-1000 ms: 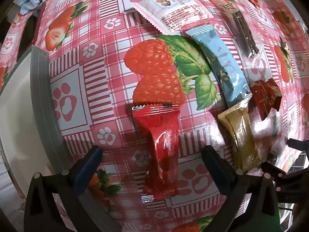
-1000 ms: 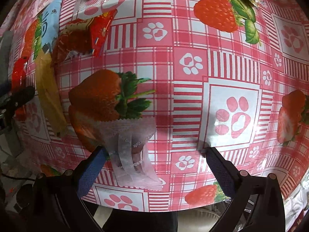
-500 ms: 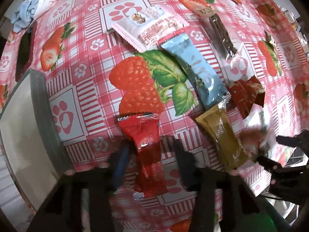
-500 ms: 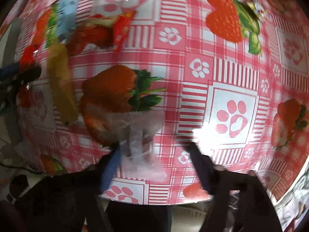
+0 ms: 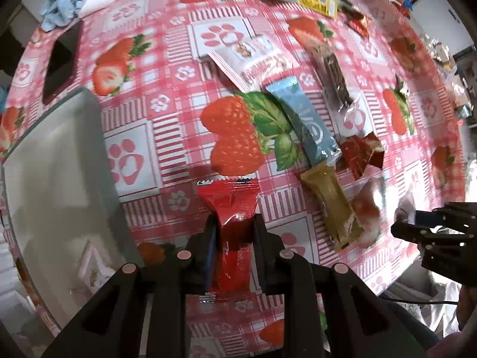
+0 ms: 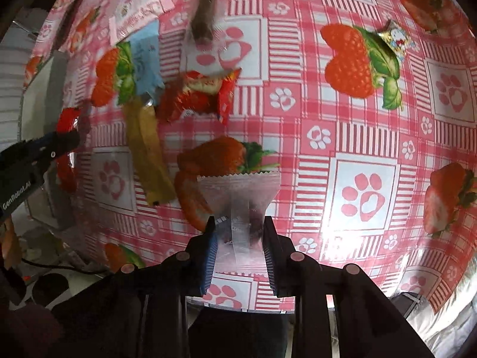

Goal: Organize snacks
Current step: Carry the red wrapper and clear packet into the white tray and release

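**Two snack packets gripped above a strawberry-print cloth**

A table is covered by a red-checked tablecloth (image 5: pixel 179 137) printed with strawberries and paw marks. A red packet (image 5: pixel 235 232) is pinched between the closed fingers of the left gripper (image 5: pixel 234 223), clear of the cloth. A translucent packet (image 6: pixel 238 208) with zigzag edges is clamped by the right gripper (image 6: pixel 240 232). Left on the cloth are a blue bar (image 5: pixel 304 122), a mustard-coloured bar (image 5: pixel 331 203) just below it, and a crumpled red wrapper (image 5: pixel 360 152) beside both. A grey tray (image 5: pixel 53 185) is seen at the table's left edge.
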`<state>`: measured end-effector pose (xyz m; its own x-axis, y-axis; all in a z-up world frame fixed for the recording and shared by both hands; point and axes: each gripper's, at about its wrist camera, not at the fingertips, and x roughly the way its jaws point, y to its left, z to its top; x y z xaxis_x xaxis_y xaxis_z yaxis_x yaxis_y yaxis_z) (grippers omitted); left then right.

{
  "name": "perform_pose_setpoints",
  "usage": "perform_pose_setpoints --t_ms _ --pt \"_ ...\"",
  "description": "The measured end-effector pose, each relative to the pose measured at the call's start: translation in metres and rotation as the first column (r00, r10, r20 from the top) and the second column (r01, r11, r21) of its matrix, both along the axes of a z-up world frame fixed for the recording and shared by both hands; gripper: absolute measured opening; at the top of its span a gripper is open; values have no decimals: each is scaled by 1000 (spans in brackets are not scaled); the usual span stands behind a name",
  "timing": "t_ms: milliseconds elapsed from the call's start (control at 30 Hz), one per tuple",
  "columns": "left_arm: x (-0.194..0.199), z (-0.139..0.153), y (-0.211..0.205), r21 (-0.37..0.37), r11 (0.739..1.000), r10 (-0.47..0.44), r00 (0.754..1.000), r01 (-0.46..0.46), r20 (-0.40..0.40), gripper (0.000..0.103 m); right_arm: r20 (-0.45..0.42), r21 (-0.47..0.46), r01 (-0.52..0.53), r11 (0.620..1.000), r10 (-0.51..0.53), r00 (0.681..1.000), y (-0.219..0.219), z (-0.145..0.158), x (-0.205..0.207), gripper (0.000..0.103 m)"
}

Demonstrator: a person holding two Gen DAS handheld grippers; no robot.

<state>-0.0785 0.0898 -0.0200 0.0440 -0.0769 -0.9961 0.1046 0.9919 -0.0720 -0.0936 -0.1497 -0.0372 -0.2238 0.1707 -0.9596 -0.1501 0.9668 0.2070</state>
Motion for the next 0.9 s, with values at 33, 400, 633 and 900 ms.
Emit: perform_pose_setpoints --t_ms 33,400,633,900 --pt "0 4 3 -2 1000 10 1000 -10 10 25 3 2 -6 1000 6 1000 0 3 5 30" --pt "-19 34 51 -12 991 132 989 -132 72 25 40 27 -84 996 83 996 28 21 20 30" --pt "-25 47 81 -18 980 198 973 -197 116 25 63 40 -166 985 163 985 77 32 35 30" --pt "-41 53 131 -17 955 296 946 -296 137 25 91 62 -292 954 286 954 152 42 49 30"
